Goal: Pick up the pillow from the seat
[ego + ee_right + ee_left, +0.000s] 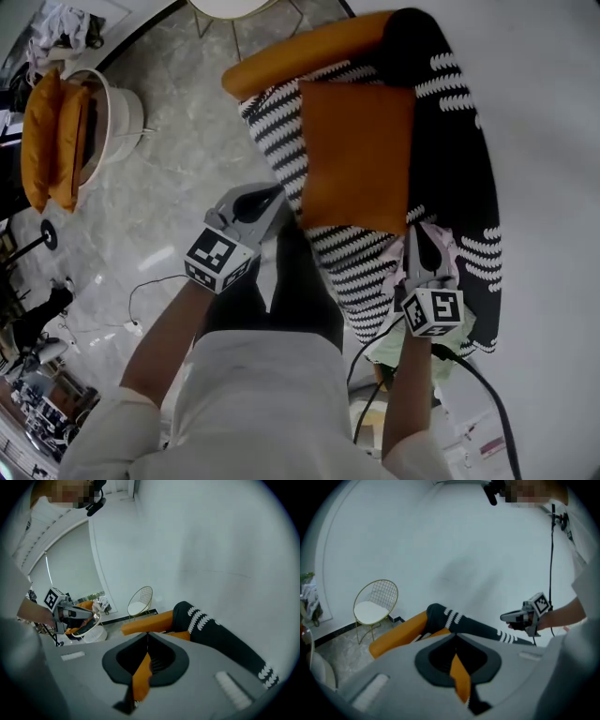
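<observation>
Looking steeply down from the person's head: a square burnt-orange fabric pillow (356, 155) rests in the middle of the seat of a black armchair patterned with white leaf-like stripes (459, 169). A long orange padded bolster (300, 52) runs along the chair's far edge. The pillow has not been lifted.

The person leans over the chair with both arms out. The left tool (267, 202), a grey handheld device with a marker cube, points at the pillow's near left corner. The right tool (424, 234) points at the near right corner. Each tip is just beside the pillow, and whether either touches the fabric cannot be told.

Both tools have their jaws pressed together, with nothing held. In each tool's own view, only a thin strip of orange pillow (459, 670) (140, 677) shows through the slit ahead. Holding one tool on each side suggests a two-handed lift, which suits something so wide and soft. The jaws would probably have to open to pinch an edge, or else squeeze the pillow between the two tools.

Around the chair is pale marbled floor (178, 169). To the left stands a round white tub chair with orange cushions (66, 131). A gold wire chair with a white seat pad (375, 606) stands against the wall (seen only in the tool views).
</observation>
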### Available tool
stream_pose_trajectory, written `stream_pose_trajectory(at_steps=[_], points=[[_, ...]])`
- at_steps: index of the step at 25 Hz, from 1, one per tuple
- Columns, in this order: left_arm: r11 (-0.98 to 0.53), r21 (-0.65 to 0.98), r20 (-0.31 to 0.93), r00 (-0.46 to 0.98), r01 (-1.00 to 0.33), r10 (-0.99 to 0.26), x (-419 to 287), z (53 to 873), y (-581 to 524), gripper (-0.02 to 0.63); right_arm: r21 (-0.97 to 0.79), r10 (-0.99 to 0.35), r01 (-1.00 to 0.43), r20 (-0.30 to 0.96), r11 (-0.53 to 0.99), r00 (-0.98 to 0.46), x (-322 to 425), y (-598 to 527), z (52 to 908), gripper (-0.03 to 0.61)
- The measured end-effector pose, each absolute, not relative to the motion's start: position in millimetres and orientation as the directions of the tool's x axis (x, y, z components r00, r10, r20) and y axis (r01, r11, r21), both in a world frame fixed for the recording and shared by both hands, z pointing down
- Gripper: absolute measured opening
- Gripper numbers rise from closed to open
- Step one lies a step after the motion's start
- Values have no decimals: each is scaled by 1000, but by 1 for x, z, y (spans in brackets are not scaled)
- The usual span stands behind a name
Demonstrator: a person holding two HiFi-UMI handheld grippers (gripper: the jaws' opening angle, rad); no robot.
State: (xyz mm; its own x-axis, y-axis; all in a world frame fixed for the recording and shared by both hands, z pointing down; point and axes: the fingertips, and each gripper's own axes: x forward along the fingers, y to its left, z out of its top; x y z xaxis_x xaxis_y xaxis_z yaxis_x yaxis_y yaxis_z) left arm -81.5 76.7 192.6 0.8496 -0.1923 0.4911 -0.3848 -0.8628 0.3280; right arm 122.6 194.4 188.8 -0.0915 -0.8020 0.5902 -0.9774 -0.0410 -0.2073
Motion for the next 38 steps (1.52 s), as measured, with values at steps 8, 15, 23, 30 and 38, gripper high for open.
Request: stream_pose_trajectory(at_steps=[8, 15, 23, 30, 38], points=[[-833, 389, 507, 847, -393, -163, -56, 263, 75, 28, -228, -774, -973, 620, -20, -129, 151, 175, 259, 35], [-776, 460, 537, 831, -431, -144, -40, 335, 72, 54, -250, -738, -968, 654, -3, -166, 177, 162, 321, 87], [-682, 553, 582, 808, -479, -95, -38, 430, 54, 129, -266, -643, -963, 732, 35, -225, 189, 140, 414, 224], [-611, 605, 634, 773, -510, -18, -32, 509, 56, 195, -306, -550, -951, 790, 28, -271, 215, 147, 494, 320], [-447, 679, 667, 744, -583, 44, -23, 576, 47, 381, -360, -430, -933, 846, -25, -315, 237, 135, 560, 457]])
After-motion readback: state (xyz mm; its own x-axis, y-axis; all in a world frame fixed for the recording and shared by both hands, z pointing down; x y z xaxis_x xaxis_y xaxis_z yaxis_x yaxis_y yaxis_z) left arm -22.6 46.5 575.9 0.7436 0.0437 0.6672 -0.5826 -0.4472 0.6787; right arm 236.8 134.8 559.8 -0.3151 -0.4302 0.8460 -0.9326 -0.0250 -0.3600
